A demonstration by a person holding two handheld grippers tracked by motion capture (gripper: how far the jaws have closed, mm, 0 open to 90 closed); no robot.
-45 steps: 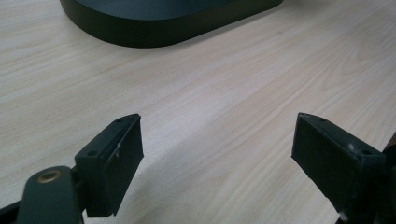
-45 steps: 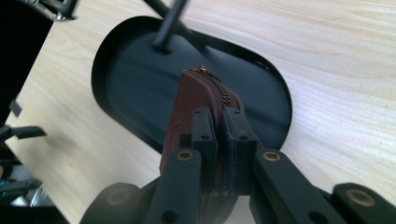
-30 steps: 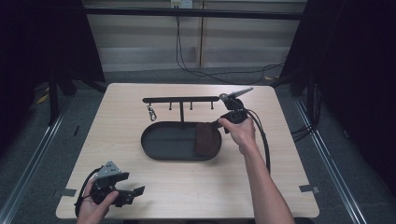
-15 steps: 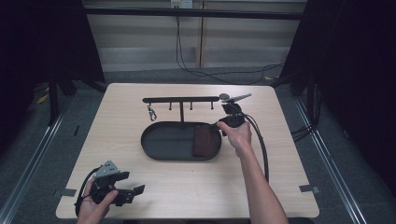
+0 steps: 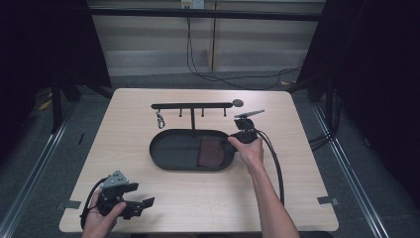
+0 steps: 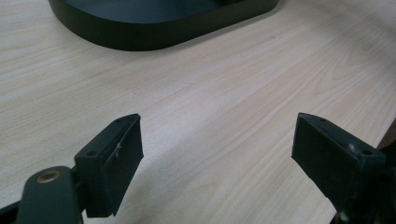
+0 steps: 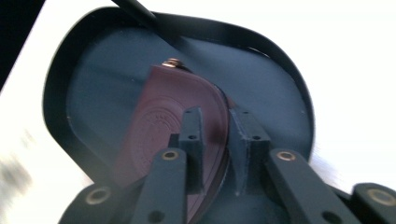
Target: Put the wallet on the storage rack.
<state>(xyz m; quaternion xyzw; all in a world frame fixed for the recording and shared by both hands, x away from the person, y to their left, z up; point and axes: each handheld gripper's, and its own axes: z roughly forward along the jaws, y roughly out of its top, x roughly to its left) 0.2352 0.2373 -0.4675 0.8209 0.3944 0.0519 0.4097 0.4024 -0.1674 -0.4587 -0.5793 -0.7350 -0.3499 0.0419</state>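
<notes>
Maroon leather pouch (image 7: 163, 126) lies in the black oval tray (image 5: 168, 161); the right gripper (image 7: 215, 140), jaws just easing apart, straddles its edge. The left gripper (image 6: 215, 158) rests spread wide.

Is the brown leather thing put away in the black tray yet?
Nearly. The brown leather pouch already lies in the black tray. The right gripper has just been opening, its edge between the jaws. Left: lifting that gripper clear. The left gripper waits open over the table.
</notes>
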